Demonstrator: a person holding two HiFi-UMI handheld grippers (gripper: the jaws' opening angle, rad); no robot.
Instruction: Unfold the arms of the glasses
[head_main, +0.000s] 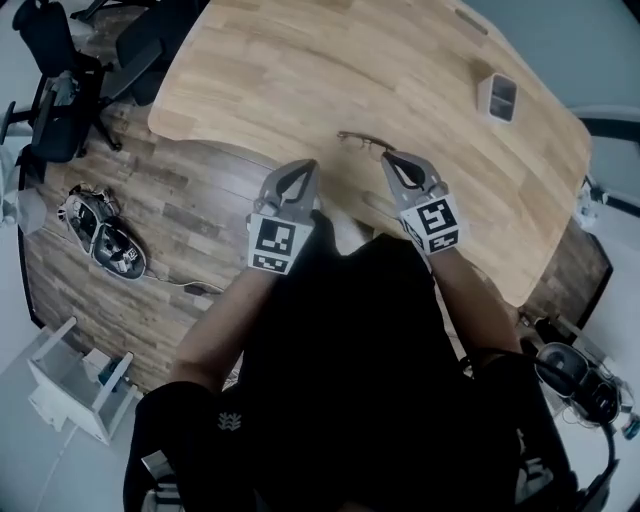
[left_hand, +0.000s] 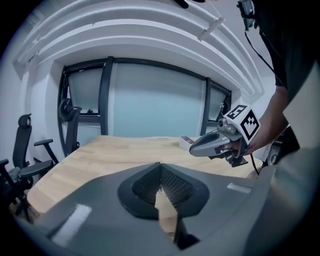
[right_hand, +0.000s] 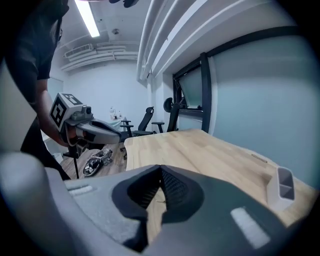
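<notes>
Glasses (head_main: 366, 141) lie on your tabletop (head_main: 330, 70), close to its near edge, and neither gripper touches them. They are thin-framed and too small in the head view for you to tell how their arms sit.

Your left gripper (head_main: 302, 170) hovers at the tabletop's edge, to the left of the glasses and a little short of them. Its own view shows the jaws clenched together with nothing between them. Your right gripper (head_main: 393, 160) is just beside the glasses, slightly to their right, tips pointing at the wood. Its jaws are also pressed together and empty. Both grippers tilt downward, and the marker cubes sit above your hands.

Well apart from the glasses, toward the far right corner of the tabletop, stands a small white box (head_main: 497, 95) with a dark compartment. Black chairs (head_main: 60, 90) stand on the wood floor (head_main: 190, 220) off the tabletop's left end.
</notes>
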